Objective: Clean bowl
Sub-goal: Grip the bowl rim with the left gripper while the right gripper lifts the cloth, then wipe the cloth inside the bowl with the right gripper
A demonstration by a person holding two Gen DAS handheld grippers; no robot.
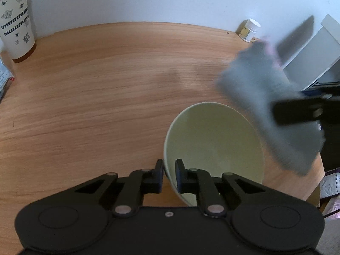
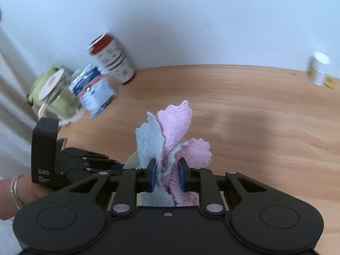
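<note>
While the pale green bowl (image 1: 212, 144) is being tipped on the wooden table (image 1: 95, 89), its near rim is being pinched by the left gripper (image 1: 169, 171), one finger outside the wall and one inside. A pink-and-blue cloth (image 2: 170, 140) is being clamped by the right gripper (image 2: 167, 177), bunched between the blue pads. From the left wrist view, that cloth is being held just right of the bowl, blurred. A patterned canister (image 1: 16, 21) and a small white jar (image 1: 249, 29) are sitting by the wall.
</note>
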